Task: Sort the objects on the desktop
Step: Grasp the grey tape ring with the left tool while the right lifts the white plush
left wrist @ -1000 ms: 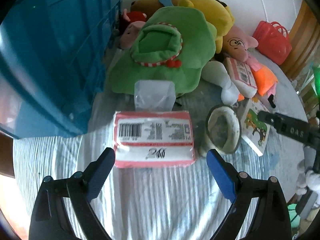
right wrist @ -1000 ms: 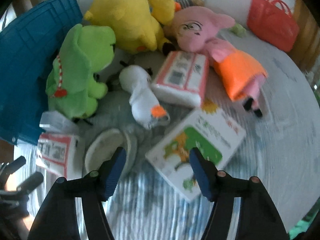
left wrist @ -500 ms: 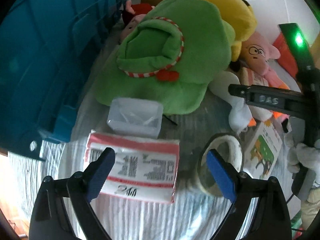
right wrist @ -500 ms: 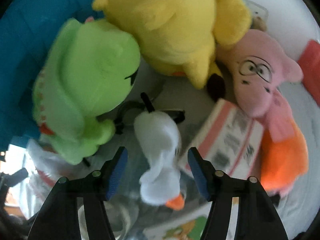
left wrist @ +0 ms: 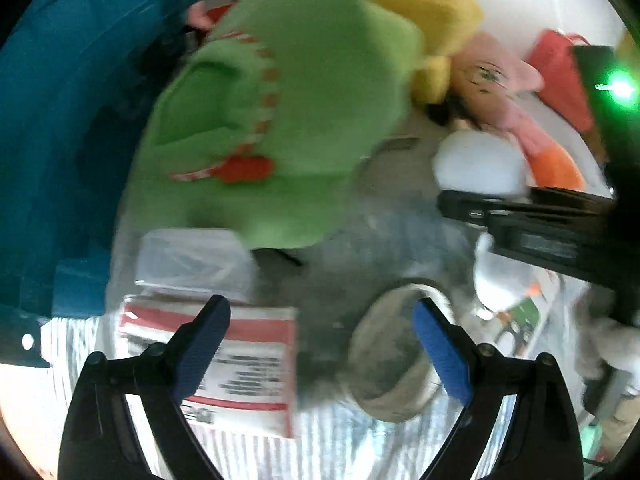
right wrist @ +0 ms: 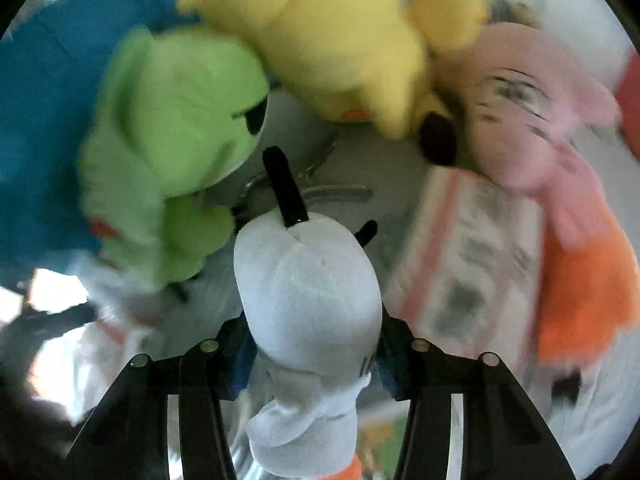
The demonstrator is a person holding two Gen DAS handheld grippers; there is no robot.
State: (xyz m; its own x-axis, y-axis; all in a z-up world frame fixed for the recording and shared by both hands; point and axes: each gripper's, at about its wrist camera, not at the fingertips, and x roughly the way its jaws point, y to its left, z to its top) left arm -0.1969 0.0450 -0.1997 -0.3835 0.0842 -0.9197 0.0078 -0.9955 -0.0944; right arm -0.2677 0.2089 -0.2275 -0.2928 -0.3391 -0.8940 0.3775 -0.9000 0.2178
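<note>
- Fingers of the right gripper (right wrist: pixel 312 364) close on a white plush (right wrist: pixel 308 292), low centre of the right view; the toy fills the gap between the blue pads and stands up toward the lens, a black stalk on its top.
- Left gripper (left wrist: pixel 320 344) is spread wide at the bottom of the left view, holding nothing, over a striped cloth (left wrist: pixel 256 456).
- Just past its left pad lies a red-and-white pack (left wrist: pixel 248 360); near its right pad sits a tape roll (left wrist: pixel 392 356).
- Beyond the pack a clear box (left wrist: pixel 192 260) touches the green plush (left wrist: pixel 288 120), which fills the centre of the left view.
- A blue crate (left wrist: pixel 60 140) takes up the left edge.
- In the right view a second red-and-white pack (right wrist: pixel 468 272) lies right of the white plush, with a pink plush (right wrist: pixel 532 128) in an orange skirt past it.
- A yellow plush (right wrist: pixel 340 32) lies top centre, a red bag (left wrist: pixel 560 76) in the upper right of the left view.
</note>
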